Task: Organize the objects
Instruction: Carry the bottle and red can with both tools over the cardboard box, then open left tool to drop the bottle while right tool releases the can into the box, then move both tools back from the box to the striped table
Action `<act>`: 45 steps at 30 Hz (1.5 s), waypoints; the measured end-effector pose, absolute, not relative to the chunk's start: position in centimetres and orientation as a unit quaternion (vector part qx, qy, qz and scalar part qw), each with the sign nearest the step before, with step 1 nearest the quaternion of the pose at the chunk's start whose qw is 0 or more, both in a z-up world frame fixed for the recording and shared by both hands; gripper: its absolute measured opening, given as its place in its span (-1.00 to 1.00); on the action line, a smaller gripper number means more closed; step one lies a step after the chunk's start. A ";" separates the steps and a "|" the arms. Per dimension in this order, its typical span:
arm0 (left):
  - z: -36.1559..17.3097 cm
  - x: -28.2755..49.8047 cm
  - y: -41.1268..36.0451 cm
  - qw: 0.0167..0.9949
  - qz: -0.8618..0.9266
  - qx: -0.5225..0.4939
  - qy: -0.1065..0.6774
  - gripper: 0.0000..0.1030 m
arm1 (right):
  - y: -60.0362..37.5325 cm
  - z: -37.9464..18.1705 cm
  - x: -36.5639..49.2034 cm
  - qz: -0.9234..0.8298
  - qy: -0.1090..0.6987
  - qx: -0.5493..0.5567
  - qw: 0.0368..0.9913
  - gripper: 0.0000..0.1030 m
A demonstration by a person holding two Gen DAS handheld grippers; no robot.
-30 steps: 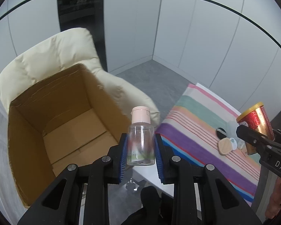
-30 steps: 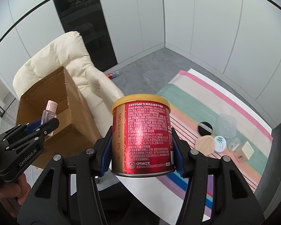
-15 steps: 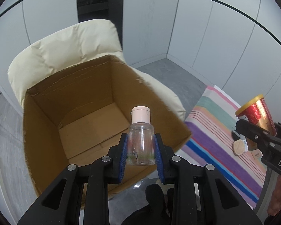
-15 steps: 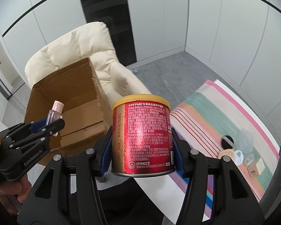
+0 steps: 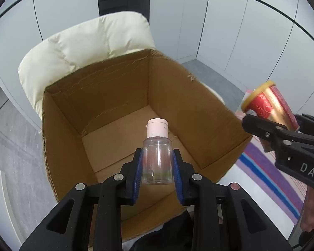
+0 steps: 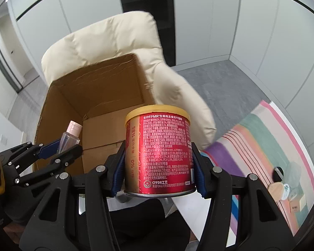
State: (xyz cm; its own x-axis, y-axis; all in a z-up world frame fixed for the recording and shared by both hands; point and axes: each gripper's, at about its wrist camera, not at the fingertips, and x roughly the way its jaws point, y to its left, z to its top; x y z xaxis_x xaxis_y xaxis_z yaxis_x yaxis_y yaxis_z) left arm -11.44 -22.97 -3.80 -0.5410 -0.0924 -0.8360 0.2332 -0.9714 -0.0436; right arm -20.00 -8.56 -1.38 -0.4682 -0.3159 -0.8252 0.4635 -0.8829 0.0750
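Observation:
My left gripper (image 5: 157, 175) is shut on a small clear bottle (image 5: 157, 163) with a pink cap, held upright over the open cardboard box (image 5: 119, 96). The box sits on a cream armchair (image 5: 88, 39) and looks bare inside. My right gripper (image 6: 159, 173) is shut on a red can (image 6: 159, 152) with a yellow lid, just right of the box's near corner. In the left wrist view the red can (image 5: 270, 106) and the right gripper (image 5: 282, 138) show at the right edge. The right wrist view has the clear bottle (image 6: 70, 138) in the left gripper (image 6: 58, 148) at the left, and the cardboard box (image 6: 98, 83) behind.
A striped cloth (image 6: 261, 138) covers a white table at the right, carrying several small items (image 6: 282, 184): a black disc, a tan pad, a round tin, a little carton. Grey floor (image 6: 226, 79) lies beyond the chair. A hand (image 5: 312, 213) holds the right gripper.
Both grippers swung left from the striped table toward the box. The bottle now hangs over the box's inside, and the can has come up beside the box's right wall.

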 end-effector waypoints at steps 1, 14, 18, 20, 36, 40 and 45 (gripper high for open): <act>-4.1 -11.4 -23.4 0.093 -0.872 0.474 0.083 -0.46 | -9.2 -1.5 -19.9 -0.852 0.084 0.462 0.231 0.10; -6.2 -11.0 -26.5 0.104 -0.862 0.486 0.094 -0.46 | -13.9 -2.3 -20.5 -0.840 0.102 0.469 0.255 0.10; -6.3 -11.1 -27.3 0.105 -0.866 0.480 0.089 -0.36 | -15.0 -3.0 -20.8 -0.837 0.112 0.473 0.252 0.10; -6.0 -10.9 -27.7 0.113 -0.867 0.477 0.089 0.14 | -15.6 -3.3 -20.8 -0.835 0.119 0.476 0.250 0.10; -4.7 -8.6 -29.8 0.162 -0.874 0.448 0.091 0.93 | -16.9 -2.8 -20.3 -0.840 0.114 0.462 0.260 0.61; -4.3 -8.3 -30.0 0.175 -0.873 0.444 0.098 1.00 | -16.8 -2.0 -20.0 -0.845 0.115 0.451 0.264 0.69; -4.1 -8.6 -29.9 0.185 -0.874 0.438 0.098 1.00 | -15.9 -1.8 -19.8 -0.851 0.098 0.444 0.261 0.86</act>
State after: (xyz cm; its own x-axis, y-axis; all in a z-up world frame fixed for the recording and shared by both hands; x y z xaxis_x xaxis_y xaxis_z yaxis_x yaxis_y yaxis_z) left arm -8.64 -29.94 -4.05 -0.5475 -0.2377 -0.8023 0.4094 -0.9123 -0.0090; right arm -19.79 -15.85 -1.82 -0.4690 -0.3568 -0.8079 0.5313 -0.8447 0.0646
